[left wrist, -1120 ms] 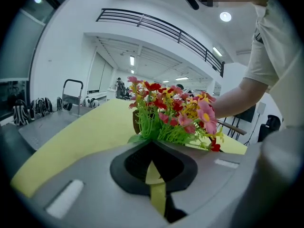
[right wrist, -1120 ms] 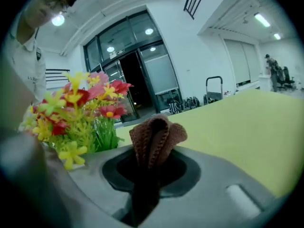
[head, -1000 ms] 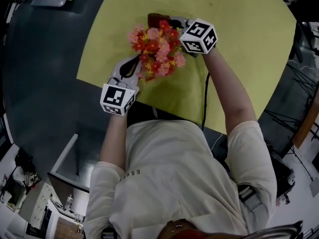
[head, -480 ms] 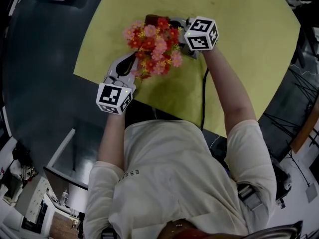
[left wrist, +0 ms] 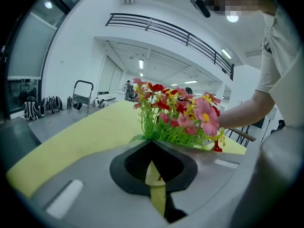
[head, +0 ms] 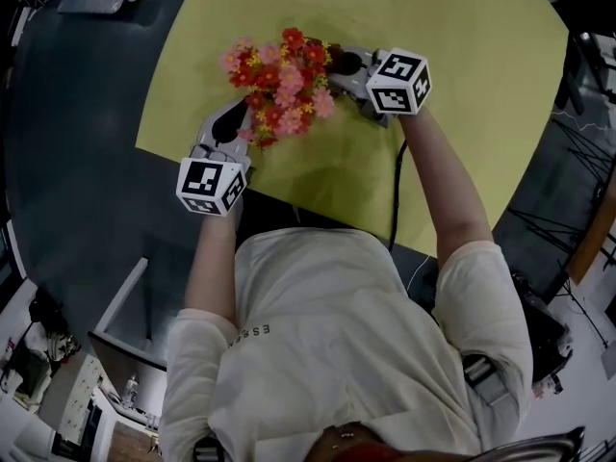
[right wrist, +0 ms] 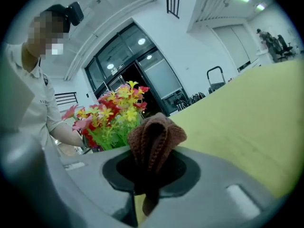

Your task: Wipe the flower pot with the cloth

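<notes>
A bunch of red, pink and yellow flowers (head: 274, 85) stands on the yellow-green table (head: 462, 27); the blooms hide the pot from above. My left gripper (head: 245, 115) lies against the near left of the bunch, jaws shut. Its tip (left wrist: 152, 148) sits right at the green stems (left wrist: 175, 115), and no pot shows there. My right gripper (head: 339, 64) is on the far right side of the flowers, a little apart from them. It (right wrist: 152, 144) is shut on a folded brown knitted cloth (right wrist: 154, 134), with the flowers (right wrist: 111, 113) to its left.
The table's near edge runs just under the left gripper, with dark floor (head: 77, 162) beyond. A black cable (head: 395, 191) hangs from the right gripper across the table. A trolley and bags (left wrist: 83, 96) stand far off in the hall.
The right gripper has drawn back to the right, away from the far side of the flowers, with the cloth in it. The left gripper has kept its place against the bunch.
</notes>
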A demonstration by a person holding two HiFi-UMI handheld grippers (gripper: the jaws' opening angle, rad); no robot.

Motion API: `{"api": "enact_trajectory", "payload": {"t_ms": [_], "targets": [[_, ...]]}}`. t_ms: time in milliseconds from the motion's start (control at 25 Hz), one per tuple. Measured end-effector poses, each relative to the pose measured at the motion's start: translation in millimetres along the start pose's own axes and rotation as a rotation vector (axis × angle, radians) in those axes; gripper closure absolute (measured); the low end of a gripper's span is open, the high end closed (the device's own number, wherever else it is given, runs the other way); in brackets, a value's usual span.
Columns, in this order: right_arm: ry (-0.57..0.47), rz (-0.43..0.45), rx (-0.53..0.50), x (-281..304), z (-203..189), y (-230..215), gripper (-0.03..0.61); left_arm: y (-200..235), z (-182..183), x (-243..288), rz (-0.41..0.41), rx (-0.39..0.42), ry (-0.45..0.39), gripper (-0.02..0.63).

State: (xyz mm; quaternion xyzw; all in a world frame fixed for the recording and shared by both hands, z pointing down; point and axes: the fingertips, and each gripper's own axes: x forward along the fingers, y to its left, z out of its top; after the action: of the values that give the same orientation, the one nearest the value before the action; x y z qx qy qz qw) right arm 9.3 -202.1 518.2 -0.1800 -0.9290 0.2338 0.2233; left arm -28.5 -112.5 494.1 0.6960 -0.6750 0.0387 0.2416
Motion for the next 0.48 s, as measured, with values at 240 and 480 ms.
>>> {"api": "enact_trajectory", "payload": {"t_ms": [240,480], "targets": [[-0.001,-0.123,0.009,-20,-22,9,0.518,1,-2,1,0.008,-0.012,-0.019,0.603],[-0.020,-0.190,0.044,-28,-39,23,0.518,2,-2,0,0.000,-0.023,-0.017,0.603]]}}
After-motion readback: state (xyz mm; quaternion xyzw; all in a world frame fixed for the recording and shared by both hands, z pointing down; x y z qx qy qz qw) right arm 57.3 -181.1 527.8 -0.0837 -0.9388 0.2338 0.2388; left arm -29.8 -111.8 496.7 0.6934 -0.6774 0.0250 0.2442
